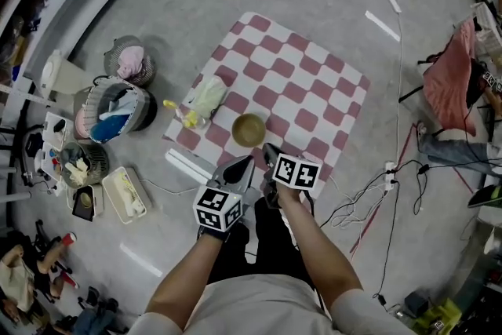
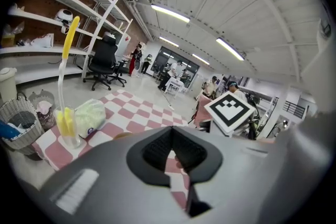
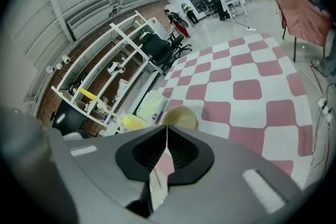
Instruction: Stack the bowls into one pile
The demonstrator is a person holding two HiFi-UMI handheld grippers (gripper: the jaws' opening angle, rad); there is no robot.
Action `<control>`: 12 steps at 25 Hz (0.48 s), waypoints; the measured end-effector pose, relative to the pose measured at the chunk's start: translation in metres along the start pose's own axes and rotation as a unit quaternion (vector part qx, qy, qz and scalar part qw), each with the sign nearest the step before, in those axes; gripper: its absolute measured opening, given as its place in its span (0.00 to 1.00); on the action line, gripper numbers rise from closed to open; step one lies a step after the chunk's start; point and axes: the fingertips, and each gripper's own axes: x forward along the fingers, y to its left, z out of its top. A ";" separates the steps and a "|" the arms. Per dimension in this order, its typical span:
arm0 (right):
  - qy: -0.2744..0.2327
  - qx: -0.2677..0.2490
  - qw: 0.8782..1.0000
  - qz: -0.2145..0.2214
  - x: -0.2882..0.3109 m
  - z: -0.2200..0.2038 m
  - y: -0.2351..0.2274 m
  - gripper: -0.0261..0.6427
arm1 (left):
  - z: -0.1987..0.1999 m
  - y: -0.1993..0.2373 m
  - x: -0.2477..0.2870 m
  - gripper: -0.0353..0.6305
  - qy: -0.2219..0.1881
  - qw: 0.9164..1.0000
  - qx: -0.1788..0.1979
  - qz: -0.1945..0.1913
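Here left hand-held gripper [image 1: 245, 163], right hand-held gripper [image 1: 271, 151] pinched empty; bowl [image 1: 249, 129] near mat [image 1: 314, 82] edge.

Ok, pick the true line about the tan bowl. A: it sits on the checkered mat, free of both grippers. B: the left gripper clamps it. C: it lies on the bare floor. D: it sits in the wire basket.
A: the bowl sits on the checkered mat, and the left gripper and right gripper are shut and empty, short of it.
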 end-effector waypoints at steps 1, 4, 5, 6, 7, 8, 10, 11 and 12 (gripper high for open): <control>-0.009 -0.006 1.000 0.004 -0.009 0.002 0.008 0.07 | 0.004 -0.003 -0.004 0.06 -0.002 1.000 0.002 -0.003; -0.045 -0.024 0.999 0.012 -0.039 0.014 0.032 0.06 | 0.019 -0.012 -0.018 0.06 -0.009 1.000 0.007 -0.014; -0.056 -0.029 0.998 0.016 -0.048 0.018 0.040 0.06 | 0.024 -0.016 -0.022 0.06 -0.010 1.000 0.007 -0.018; -0.064 -0.034 0.997 0.022 -0.056 0.022 0.049 0.06 | 0.028 -0.019 -0.026 0.06 -0.012 1.000 0.007 -0.023; -0.072 -0.038 0.996 0.027 -0.064 0.025 0.056 0.06 | 0.032 -0.023 -0.029 0.06 -0.013 1.000 0.008 -0.027; -0.080 -0.043 0.995 0.032 -0.072 0.028 0.063 0.06 | 0.037 -0.027 -0.033 0.06 -0.016 0.999 0.011 -0.031; -0.099 -0.051 0.993 0.042 -0.088 0.036 0.077 0.06 | 0.050 -0.035 -0.040 0.06 -0.023 0.999 0.020 -0.039; -0.110 -0.054 0.991 0.048 -0.096 0.041 0.084 0.06 | 0.057 -0.039 -0.043 0.06 -0.029 0.998 0.025 -0.043; -0.122 -0.058 0.989 0.054 -0.104 0.046 0.092 0.06 | 0.064 -0.042 -0.047 0.06 -0.034 0.998 0.031 -0.047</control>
